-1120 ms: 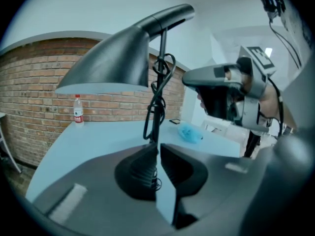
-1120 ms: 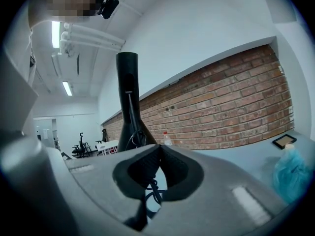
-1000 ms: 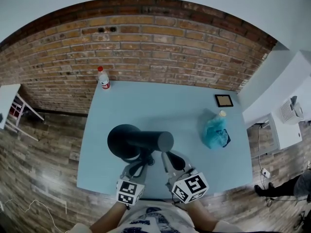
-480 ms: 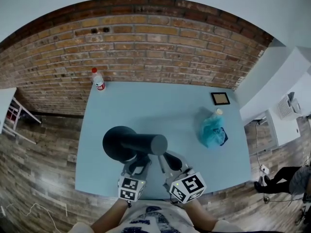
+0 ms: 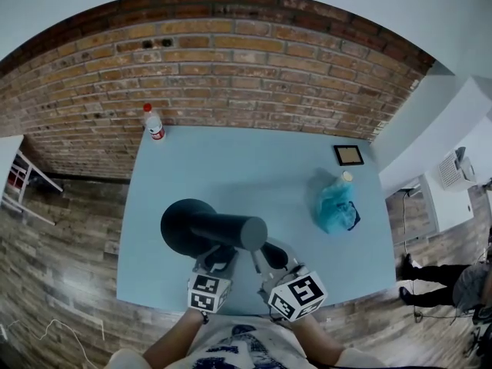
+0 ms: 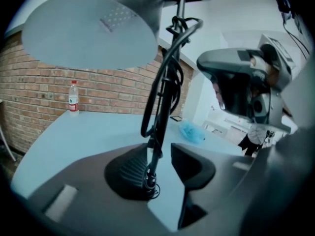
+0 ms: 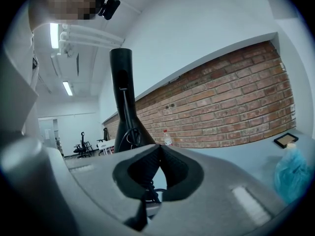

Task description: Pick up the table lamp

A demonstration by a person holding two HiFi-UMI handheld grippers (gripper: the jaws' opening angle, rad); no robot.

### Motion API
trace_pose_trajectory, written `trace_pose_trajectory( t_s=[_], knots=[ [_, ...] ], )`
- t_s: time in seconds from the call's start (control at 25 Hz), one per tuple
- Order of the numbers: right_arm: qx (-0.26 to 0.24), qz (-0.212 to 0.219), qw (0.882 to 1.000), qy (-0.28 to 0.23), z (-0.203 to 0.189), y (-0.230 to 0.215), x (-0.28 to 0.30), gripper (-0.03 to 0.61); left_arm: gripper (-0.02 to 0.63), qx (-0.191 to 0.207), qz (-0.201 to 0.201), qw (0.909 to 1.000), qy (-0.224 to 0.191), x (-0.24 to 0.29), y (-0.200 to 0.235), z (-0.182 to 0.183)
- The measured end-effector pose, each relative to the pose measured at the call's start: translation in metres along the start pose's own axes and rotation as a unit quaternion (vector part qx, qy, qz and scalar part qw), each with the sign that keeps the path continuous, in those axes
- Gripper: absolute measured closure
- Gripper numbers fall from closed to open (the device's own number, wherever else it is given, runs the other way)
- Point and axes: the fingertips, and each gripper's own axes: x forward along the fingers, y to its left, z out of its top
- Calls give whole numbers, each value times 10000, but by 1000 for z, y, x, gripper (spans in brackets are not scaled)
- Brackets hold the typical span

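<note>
Behind a pale blue worktop (image 5: pixel 254 167) a red brick wall is seen in the head view, with wood flooring on both sides. A black table lamp (image 5: pixel 201 227) is found at the near edge of the worktop, its round head and a dark cylinder seen from above. The left hand-held gripper (image 5: pixel 219 257) and the right hand-held gripper (image 5: pixel 272 255) are held just beside it, in front of the person. A water bottle (image 5: pixel 154 123) is placed at the far left corner, a small framed picture (image 5: pixel 350 154) at the far right, and a blue plastic bag (image 5: pixel 337 206) nearer on the right. In the left gripper view the jaws are seen apart and opening, with the lamp's thin stem (image 6: pixel 158 127) and its looped cord standing between them, closer to the left-hand pad; the wide lamp head (image 6: pixel 88 31) is seen overhead. The bottle and the blue bag can be made out beyond. In the right gripper view the jaws are closed, tip against tip. A thin black cord (image 7: pixel 147 187) shows under them; whether it is pinched cannot be told. The lamp's black column rises behind on the left.
</note>
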Motion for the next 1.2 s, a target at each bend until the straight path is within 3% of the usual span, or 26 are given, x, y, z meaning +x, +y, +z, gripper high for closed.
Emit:
trace_pose_trajectory(
  t_s=[0.4, 0.52, 0.76, 0.92, 1.0, 1.12, 1.2],
  knots=[
    [13, 42, 10000, -83, 7, 3, 4, 578, 501, -27, -62, 9999, 79, 5, 1, -2],
    [-8, 174, 9997, -180, 12, 9, 3, 578, 545, -30, -9, 10000, 74, 5, 4, -2],
    [-72, 532, 9976, -444, 30, 21, 1, 578, 545, -59, -77, 9998, 170, 5, 2, -1],
    [-184, 531, 9974, -459, 35, 21, 3, 577, 545, -65, -26, 9999, 118, 6, 4, -1],
    [-186, 571, 9972, -444, 34, 23, 4, 517, 545, -70, -23, 9998, 166, 6, 4, -5],
    [-224, 723, 9962, -422, 34, 30, 5, 503, 545, -100, -23, 9999, 139, 7, 5, -7],
    [-214, 903, 9946, -465, 38, 37, 7, 431, 545, -84, -7, 9999, 68, 7, 5, -4]
  ],
)
